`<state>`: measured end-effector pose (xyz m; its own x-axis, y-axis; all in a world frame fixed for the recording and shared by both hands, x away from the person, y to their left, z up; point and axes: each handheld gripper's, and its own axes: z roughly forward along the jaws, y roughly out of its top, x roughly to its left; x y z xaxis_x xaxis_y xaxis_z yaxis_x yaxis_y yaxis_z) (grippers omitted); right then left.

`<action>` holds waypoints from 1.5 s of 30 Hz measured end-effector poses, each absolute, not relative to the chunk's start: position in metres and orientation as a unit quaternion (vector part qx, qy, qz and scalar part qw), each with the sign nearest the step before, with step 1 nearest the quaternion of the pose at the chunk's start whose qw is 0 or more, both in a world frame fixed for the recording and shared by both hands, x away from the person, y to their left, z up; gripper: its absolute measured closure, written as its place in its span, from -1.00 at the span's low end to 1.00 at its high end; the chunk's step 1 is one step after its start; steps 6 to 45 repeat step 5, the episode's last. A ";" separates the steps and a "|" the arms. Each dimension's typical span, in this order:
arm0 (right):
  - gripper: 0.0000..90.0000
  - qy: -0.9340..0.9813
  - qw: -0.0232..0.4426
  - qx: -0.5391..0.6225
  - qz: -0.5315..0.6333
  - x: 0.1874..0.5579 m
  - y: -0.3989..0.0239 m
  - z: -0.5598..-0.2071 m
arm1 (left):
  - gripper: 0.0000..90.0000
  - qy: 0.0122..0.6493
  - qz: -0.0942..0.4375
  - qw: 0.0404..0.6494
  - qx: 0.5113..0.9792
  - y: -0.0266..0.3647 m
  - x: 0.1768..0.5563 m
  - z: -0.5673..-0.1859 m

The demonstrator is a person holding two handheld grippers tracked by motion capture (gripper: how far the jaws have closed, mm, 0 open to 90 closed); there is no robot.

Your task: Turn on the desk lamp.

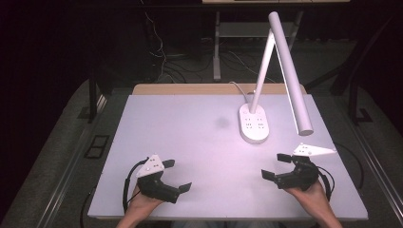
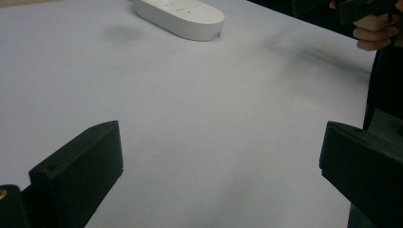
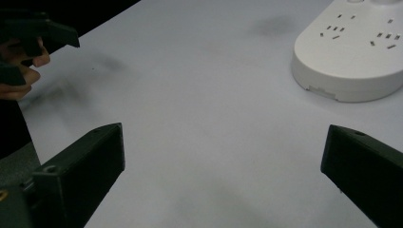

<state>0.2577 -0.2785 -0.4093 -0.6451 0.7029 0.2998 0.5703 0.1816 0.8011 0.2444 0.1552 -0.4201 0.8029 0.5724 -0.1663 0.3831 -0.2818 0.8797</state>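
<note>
While both rest near the table (image 1: 190, 123) front, left gripper (image 1: 177, 175) released, right gripper (image 1: 276, 165) released, lamp base (image 1: 254, 124) beyond.

Your table top (image 1: 190, 142) looks smooth, matt white w/ a wood edge behind the lamp (image 1: 285, 71). Lamp's smooth white plastic, slight sheen on base. Your jaws nr it: matt black plastic.

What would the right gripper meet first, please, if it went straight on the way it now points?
Probably only bare white tabletop. The right gripper has open jaws framing empty surface. The white oval lamp base with sockets lies off to one side of that line, though depth is hard to judge.
</note>
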 end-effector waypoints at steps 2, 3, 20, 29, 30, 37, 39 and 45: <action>-0.99 0.767 0.074 0.415 0.484 0.252 -0.278 -0.414 | -1.00 0.300 0.091 0.519 0.796 0.155 0.245 -0.420; -0.99 0.767 0.076 0.416 0.483 0.250 -0.278 -0.415 | -1.00 0.300 0.091 0.519 0.796 0.155 0.245 -0.420; -0.99 0.770 0.077 0.415 0.478 0.245 -0.278 -0.419 | -1.00 0.299 0.090 0.517 0.797 0.155 0.245 -0.420; -0.99 0.770 0.077 0.415 0.478 0.245 -0.278 -0.419 | -1.00 0.299 0.090 0.517 0.797 0.155 0.245 -0.420; -0.99 0.770 0.077 0.415 0.478 0.245 -0.278 -0.419 | -1.00 0.299 0.090 0.517 0.797 0.155 0.245 -0.420; -0.99 0.770 0.077 0.415 0.478 0.245 -0.278 -0.419 | -1.00 0.299 0.090 0.517 0.797 0.155 0.245 -0.420; -0.99 0.770 0.077 0.415 0.478 0.245 -0.278 -0.419 | -1.00 0.299 0.090 0.517 0.797 0.155 0.245 -0.420; -0.99 0.770 0.077 0.415 0.478 0.245 -0.278 -0.419 | -1.00 0.299 0.090 0.517 0.797 0.155 0.245 -0.420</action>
